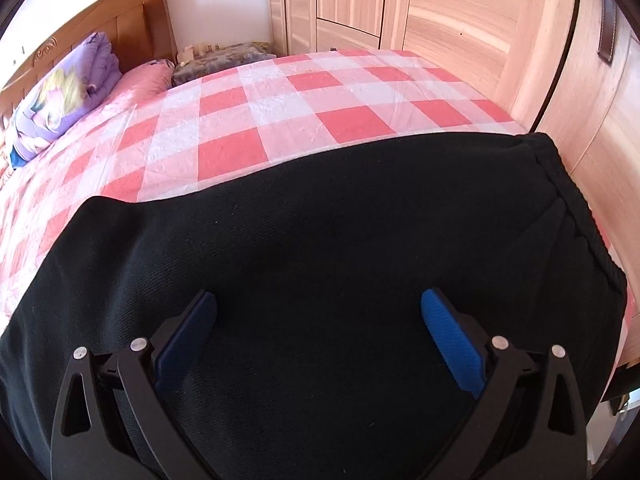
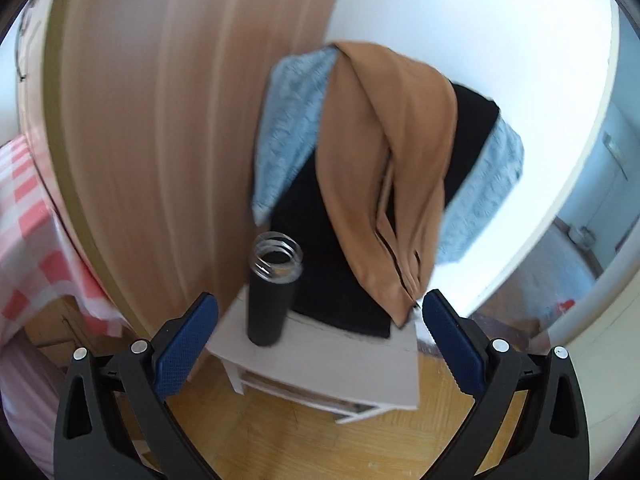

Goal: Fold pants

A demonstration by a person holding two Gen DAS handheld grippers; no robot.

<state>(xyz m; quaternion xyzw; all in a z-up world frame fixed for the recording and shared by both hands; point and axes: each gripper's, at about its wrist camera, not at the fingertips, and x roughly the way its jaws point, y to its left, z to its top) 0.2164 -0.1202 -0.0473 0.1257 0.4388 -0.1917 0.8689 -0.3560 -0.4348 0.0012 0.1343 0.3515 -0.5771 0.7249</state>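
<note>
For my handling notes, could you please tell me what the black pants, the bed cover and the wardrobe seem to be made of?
The pants look like a matte knit, with a fine ribbed weave. The bed cover looks like thin crinkly sheeting, possibly plastic, given its sheen and creases. The wardrobe looks like pale wood or laminate, with visible grain.

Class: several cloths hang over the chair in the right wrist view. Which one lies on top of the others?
The tan cloth. It drapes over both the black cloth and the pale blue cloth, which show only at its sides.
</note>
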